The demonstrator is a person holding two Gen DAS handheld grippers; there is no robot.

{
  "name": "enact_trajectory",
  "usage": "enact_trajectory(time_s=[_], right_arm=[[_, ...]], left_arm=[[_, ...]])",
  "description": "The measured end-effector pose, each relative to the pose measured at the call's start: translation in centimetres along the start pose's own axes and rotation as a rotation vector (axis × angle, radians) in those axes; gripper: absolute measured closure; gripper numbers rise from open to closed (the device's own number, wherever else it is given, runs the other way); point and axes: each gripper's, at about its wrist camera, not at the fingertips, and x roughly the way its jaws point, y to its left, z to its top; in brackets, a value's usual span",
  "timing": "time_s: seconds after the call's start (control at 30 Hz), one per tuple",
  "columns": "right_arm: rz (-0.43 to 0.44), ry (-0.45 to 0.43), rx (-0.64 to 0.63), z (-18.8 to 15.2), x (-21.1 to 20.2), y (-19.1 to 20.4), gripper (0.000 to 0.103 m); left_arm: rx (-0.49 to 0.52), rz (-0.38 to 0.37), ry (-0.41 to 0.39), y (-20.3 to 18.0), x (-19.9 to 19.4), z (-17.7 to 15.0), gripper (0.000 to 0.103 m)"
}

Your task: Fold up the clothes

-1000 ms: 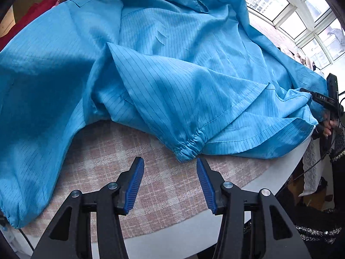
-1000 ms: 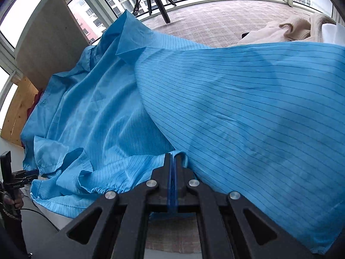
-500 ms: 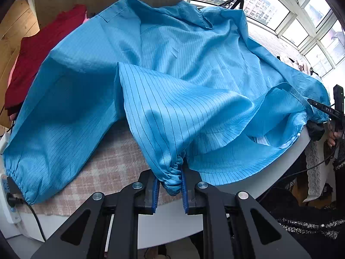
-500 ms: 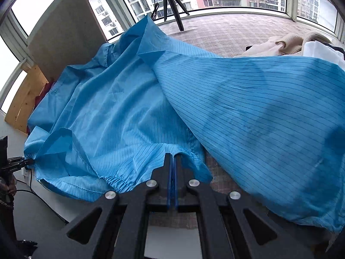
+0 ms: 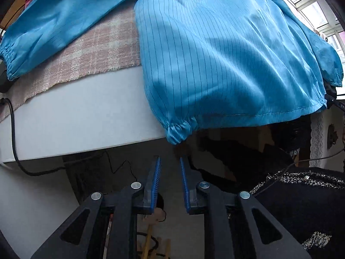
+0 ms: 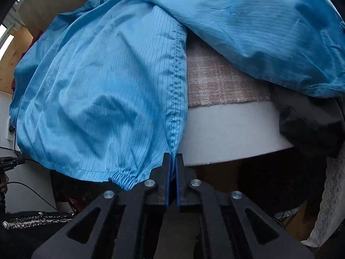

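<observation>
One thin, slippery blue pinstriped coat [image 6: 97, 86] | limp; grab seams, cuffs | left gripper [image 5: 170, 172] fingers narrow, opening, empty | right gripper [image 6: 171, 168] opening, pinching hem seam

A glazed sunroom in a city flat: windows [image 5: 310, 2] wrap the corner with apartment blocks outside, a plaid woven cloth [image 5: 103, 49] covers a white desk [image 5: 86, 116], wood panelling [image 6: 13, 56] lines one wall, and lace fabric [image 6: 327, 211] hangs nearby.
</observation>
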Motion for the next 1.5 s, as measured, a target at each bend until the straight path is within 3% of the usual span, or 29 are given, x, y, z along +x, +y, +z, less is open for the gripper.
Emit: enact_trajectory(time_s=[0.07, 0.17, 0.23, 0.3, 0.4, 0.53, 0.63, 0.7, 0.73, 0.77, 0.8, 0.83, 0.97, 1.03, 1.13, 1.17, 1.23, 1.4, 1.5], right_arm=[[-0.032, -0.063, -0.056, 1.1, -3.3, 0.3, 0.089], [-0.022, -0.177, -0.115, 5.0, -8.1, 0.2, 0.069], [-0.049, -0.256, -0.179, 9.0, -9.9, 1.3, 0.046], [-0.078, -0.33, -0.287, 13.4, -10.1, 3.4, 0.039], [-0.111, -0.367, -0.433, 19.8, -6.7, 5.9, 0.03], [-0.131, -0.246, -0.527, 27.2, 2.5, 7.9, 0.03], [-0.097, -0.191, -0.577, 30.1, 7.5, 8.2, 0.03], [-0.125, -0.178, -0.636, 31.1, 10.0, 8.4, 0.031], [-0.132, -0.164, -0.654, 31.5, 10.8, 8.2, 0.044], [-0.107, -0.132, -0.655, 32.1, 11.4, 7.7, 0.064], [-0.081, -0.101, -0.652, 32.6, 11.9, 7.1, 0.103], [-0.063, -0.088, -0.625, 33.3, 11.7, 6.1, 0.101], [-0.176, -0.188, -0.5, 36.6, 8.4, 0.1, 0.102], [-0.27, -0.217, -0.329, 39.2, 7.0, -4.8, 0.102], [-0.383, -0.169, -0.234, 41.4, 6.8, -9.2, 0.099], [-0.438, -0.163, -0.229, 41.7, 6.8, -9.5, 0.094], [-0.498, -0.181, -0.199, 41.9, 6.0, -9.9, 0.064], [-0.326, -0.336, -0.196, 41.0, 1.7, -6.8, 0.061], [-0.189, -0.321, -0.268, 39.8, 1.6, -2.6, 0.061]], left_arm=[[0.009, 0.05, -0.031, 0.6, -2.2, 0.1, 0.08], [0.036, 0.126, -0.125, 0.5, -6.2, 3.3, 0.08], [0.062, 0.159, -0.211, -0.3, -9.1, 6.8, 0.077], [0.114, 0.16, -0.292, -2.4, -11.0, 11.4, 0.067], [0.178, 0.176, -0.358, -5.1, -12.1, 18.5, 0.064], [0.175, 0.116, -0.367, -9.2, -10.7, 25.7, 0.064], [0.158, 0.098, -0.345, -10.8, -9.3, 28.4, 0.064], [0.14, 0.105, -0.324, -11.2, -8.3, 30.1, 0.064], [0.127, 0.12, -0.312, -11.4, -7.7, 30.8, 0.064], [0.116, 0.135, -0.3, -11.3, -7.3, 31.3, 0.064], [0.104, 0.147, -0.289, -10.9, -7.0, 31.7, 0.064], [0.088, 0.152, -0.279, -10.6, -6.7, 32.1, 0.064], [0.056, 0.177, -0.249, -9.0, -5.4, 33.6, 0.064], [0.045, 0.193, -0.239, -8.3, -4.6, 34.8, 0.064], [0.045, 0.229, -0.239, -7.5, -3.8, 37.2, 0.064], [0.056, 0.259, -0.248, -7.3, -3.7, 38.1, 0.064], [0.059, 0.286, -0.276, -6.8, -4.0, 39.8, 0.064], [0.086, 0.22, -0.275, -5.6, -3.5, 44.0, 0.064], [0.117, 0.229, -0.229, -6.0, -1.6, 45.9, 0.064]])
